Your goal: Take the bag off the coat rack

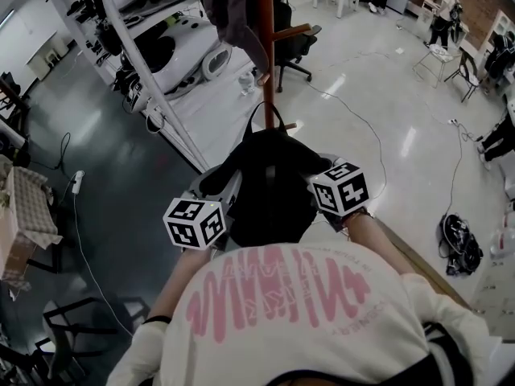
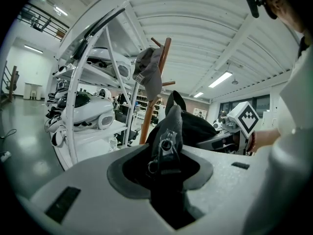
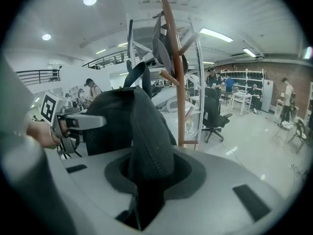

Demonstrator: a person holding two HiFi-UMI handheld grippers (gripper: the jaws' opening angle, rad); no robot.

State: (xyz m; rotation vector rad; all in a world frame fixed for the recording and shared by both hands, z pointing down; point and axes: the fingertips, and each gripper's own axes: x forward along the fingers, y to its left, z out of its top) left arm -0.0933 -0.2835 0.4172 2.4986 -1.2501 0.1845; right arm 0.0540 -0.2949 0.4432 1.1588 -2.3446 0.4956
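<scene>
A black bag (image 1: 269, 187) hangs between my two grippers, just in front of the wooden coat rack (image 1: 265, 47). My left gripper (image 1: 219, 190) is shut on a fold of the bag with a zip pull (image 2: 167, 146). At the bag's other side, my right gripper (image 1: 319, 174) is shut on a thick fold of its fabric (image 3: 146, 151). The bag's loop handle (image 3: 139, 75) stands up next to the rack's pole (image 3: 175, 72); whether it rests on a peg I cannot tell. A grey garment (image 2: 149, 70) hangs higher on the rack. The jaw tips are hidden by fabric.
A white frame shelf with white pods (image 1: 161, 51) stands left of the rack. Behind the rack is a black office chair (image 1: 294, 47). Cables (image 1: 354, 119) run over the glossy floor. Tables, chairs and people (image 1: 442, 14) are at the far right.
</scene>
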